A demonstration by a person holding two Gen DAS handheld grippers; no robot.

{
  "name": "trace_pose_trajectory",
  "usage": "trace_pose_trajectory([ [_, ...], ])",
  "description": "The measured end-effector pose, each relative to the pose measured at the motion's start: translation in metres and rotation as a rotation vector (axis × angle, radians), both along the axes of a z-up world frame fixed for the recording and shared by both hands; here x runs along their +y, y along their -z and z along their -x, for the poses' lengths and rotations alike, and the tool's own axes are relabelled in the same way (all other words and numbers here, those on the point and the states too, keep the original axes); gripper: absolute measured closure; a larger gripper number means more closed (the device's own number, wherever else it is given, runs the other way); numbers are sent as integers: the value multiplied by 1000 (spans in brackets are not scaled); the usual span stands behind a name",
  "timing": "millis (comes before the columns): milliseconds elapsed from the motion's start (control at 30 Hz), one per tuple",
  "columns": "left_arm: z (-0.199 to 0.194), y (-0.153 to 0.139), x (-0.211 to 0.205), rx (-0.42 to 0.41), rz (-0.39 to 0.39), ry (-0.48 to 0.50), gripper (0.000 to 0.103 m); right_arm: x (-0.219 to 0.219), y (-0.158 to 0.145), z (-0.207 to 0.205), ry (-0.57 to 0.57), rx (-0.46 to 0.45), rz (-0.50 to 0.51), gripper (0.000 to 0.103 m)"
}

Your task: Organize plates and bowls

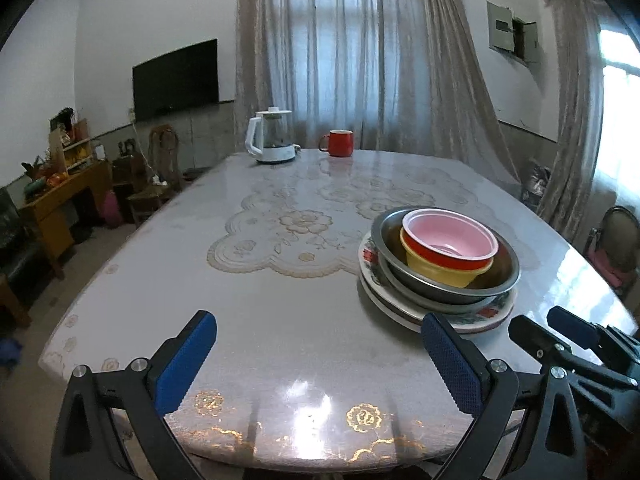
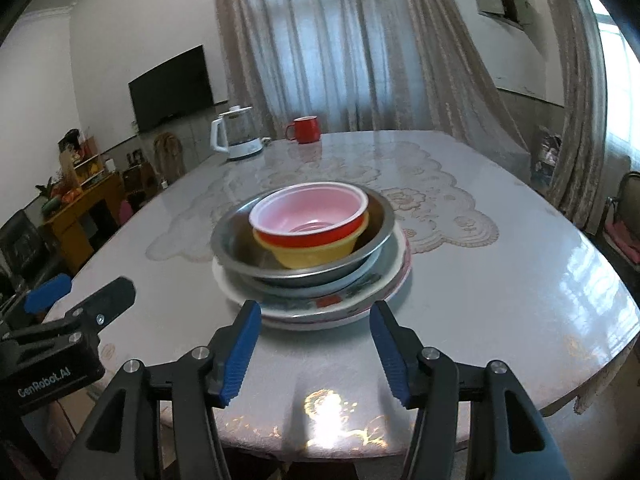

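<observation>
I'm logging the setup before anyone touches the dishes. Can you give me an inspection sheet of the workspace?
Surface: table, glossy floral cover.
Job's things: red bowl in yellow bowl, inside metal bowls, on floral plates; one stack.
Clutter: kettle and red mug at far edge.
Grippers: left gripper and right gripper open, empty.
Cables: nothing seen.
Surroundings: curtains, wall TV.
</observation>
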State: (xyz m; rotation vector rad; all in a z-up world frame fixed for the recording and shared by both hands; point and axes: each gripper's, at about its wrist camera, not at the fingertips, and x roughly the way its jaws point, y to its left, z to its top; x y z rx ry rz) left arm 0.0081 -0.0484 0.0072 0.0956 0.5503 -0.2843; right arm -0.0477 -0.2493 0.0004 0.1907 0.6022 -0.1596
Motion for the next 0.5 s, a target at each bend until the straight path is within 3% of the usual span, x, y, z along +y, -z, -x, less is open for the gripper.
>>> trace_pose_trajectory([
  [500, 11, 5, -14, -29, -38, 54, 0, -2, 8, -1, 3, -4, -24, 46],
])
